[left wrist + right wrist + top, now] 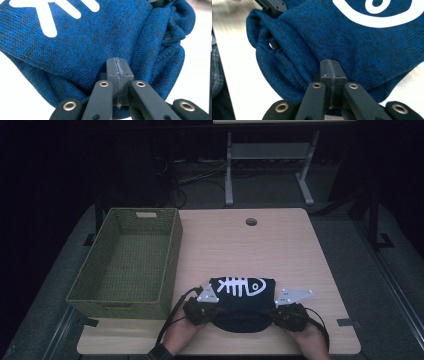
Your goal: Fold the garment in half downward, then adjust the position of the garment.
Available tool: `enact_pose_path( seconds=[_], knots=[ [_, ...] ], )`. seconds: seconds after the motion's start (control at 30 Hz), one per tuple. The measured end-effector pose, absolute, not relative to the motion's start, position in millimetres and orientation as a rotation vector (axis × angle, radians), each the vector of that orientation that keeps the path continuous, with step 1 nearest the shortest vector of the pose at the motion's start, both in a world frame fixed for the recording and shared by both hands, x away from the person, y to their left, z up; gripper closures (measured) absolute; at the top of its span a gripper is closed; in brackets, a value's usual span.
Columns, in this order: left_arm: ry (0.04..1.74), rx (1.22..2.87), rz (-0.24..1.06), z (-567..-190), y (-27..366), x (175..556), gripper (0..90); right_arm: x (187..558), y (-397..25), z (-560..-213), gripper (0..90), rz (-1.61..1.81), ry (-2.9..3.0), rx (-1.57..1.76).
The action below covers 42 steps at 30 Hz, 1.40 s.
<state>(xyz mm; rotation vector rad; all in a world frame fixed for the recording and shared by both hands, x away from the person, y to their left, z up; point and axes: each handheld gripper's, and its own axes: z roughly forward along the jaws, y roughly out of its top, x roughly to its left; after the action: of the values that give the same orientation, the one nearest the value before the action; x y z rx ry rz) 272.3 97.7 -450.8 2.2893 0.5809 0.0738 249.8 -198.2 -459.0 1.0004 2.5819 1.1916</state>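
Blue knit, folded into a compact rectangle with a white fish-skeleton print facing up, the garment (242, 302) lies near the tabletop's (280, 245) front edge, just right of the woven basket (127, 262). The left gripper (207, 309) and right gripper (280, 312) each have their 2 jaws pressed together on the bundle's near fold, at opposite ends. Judging by that hold, this keeps the folds together for a lift toward the basket.

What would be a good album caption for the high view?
Two hand-held grippers, left gripper and right gripper, pinch a folded blue fish-skeleton garment beside an empty green wicker basket.
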Motion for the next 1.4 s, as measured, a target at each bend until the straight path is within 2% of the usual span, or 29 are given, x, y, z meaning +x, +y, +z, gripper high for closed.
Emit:
enact_pose_path(
  seconds=[0.47,0.67,0.9,1.1,1.3,1.4],
  knots=[
    [0.591,2.188,0.149,-421.5,104.6,291.3,89.6,267.1,-205.6,-433.8,90.0,1.317,2.461,0.999],
    [0.604,2.185,0.205,-423.9,93.6,311.6,89.5,286.0,-193.0,-433.0,90.0,1.333,2.45,0.98],
    [0.656,2.26,0.208,-444.6,84.8,334.2,89.5,304.6,-179.0,-448.0,90.0,1.255,2.484,0.995],
    [0.676,2.274,0.212,-451.6,86.4,339.5,89.8,310.1,-171.8,-461.1,90.0,1.165,2.52,0.993],
    [0.675,2.253,0.205,-449.4,87.6,338.1,89.6,308.6,-174.8,-457.4,89.7,1.209,2.502,0.983],
    [0.684,2.234,0.188,-448.6,88.9,337.6,89.3,306.7,-178.0,-453.9,84.5,1.233,2.495,0.992]
  ],
)
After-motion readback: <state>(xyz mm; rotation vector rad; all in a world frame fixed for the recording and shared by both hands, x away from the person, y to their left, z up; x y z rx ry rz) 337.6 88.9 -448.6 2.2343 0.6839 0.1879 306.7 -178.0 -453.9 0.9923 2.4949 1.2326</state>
